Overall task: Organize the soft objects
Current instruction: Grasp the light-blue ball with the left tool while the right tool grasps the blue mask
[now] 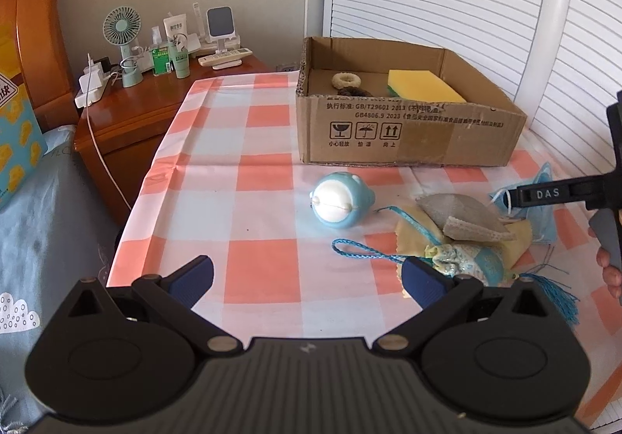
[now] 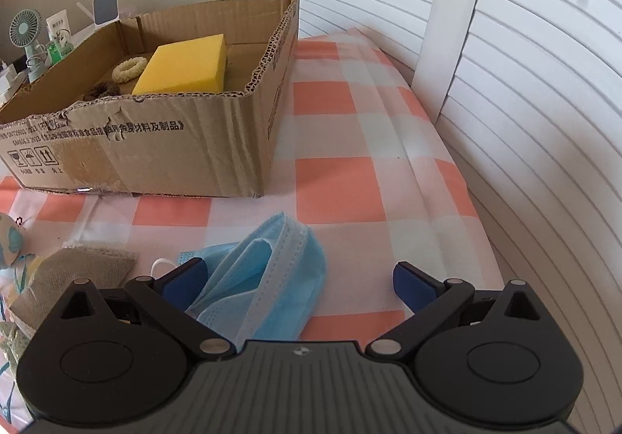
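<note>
A cardboard box [image 1: 408, 138] [image 2: 155, 146] stands at the back of the checked cloth and holds a yellow sponge [image 1: 423, 84] [image 2: 184, 65], a cream hair ring [image 1: 344, 79] [image 2: 129, 68] and a dark one [image 2: 102, 90]. In front of it lie a pale blue round toy [image 1: 340, 199], a grey pouch [image 1: 462, 216] [image 2: 74, 271] on a yellow cloth [image 1: 521, 239], a blue tasselled sachet [image 1: 470, 259] and a blue face mask [image 2: 268, 278] [image 1: 544, 208]. My left gripper [image 1: 307, 280] is open above the cloth, left of the sachet. My right gripper [image 2: 299, 278] is open, low over the mask.
A wooden bedside table [image 1: 155, 100] with a small fan [image 1: 121, 30], bottles and chargers stands at the back left. White louvred doors [image 2: 525, 84] close off the right side. Grey-blue bedding [image 1: 39, 220] lies left of the cloth. A person's fingers [image 1: 610, 267] hold the right gripper's handle.
</note>
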A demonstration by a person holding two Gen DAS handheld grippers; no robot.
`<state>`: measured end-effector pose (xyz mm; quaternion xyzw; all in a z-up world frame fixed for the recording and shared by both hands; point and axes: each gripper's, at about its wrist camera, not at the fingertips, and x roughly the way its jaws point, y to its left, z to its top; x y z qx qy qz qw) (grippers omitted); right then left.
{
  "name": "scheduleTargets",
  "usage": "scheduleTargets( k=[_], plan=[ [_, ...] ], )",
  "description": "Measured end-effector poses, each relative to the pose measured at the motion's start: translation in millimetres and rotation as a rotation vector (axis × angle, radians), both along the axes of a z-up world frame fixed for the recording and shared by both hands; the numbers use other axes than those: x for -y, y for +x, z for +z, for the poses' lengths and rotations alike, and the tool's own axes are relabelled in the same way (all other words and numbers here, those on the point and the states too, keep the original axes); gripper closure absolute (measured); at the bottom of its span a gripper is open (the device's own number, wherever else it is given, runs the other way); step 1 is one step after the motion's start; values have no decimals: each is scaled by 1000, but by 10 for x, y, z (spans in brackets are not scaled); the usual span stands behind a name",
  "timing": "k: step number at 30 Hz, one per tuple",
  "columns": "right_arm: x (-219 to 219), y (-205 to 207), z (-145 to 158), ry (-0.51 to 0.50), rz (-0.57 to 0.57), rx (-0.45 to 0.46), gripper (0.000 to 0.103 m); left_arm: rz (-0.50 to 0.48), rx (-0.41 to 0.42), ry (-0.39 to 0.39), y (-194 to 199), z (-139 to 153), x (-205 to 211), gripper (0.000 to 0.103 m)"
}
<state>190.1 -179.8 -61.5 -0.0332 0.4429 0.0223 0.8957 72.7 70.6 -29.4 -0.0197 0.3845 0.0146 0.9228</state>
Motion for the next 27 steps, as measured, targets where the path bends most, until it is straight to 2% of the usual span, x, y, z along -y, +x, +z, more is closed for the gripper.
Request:
scheduleTargets(
  k=[7, 18, 22, 27],
  plan=[
    [32, -85, -28, 3, 37, 47, 0, -12, -13, -27, 255, -146, -75, 1],
    [82, -158, -65, 13, 75, 83, 0, -64, 8, -3, 703, -395, -34, 1],
    [94, -174, -72, 15, 79, 94, 0, -67, 24, -23, 744, -425, -44, 5],
    [93, -193, -74, 16, 76, 100, 0, -94, 57, -43, 711, -405, -4, 21]
  ],
)
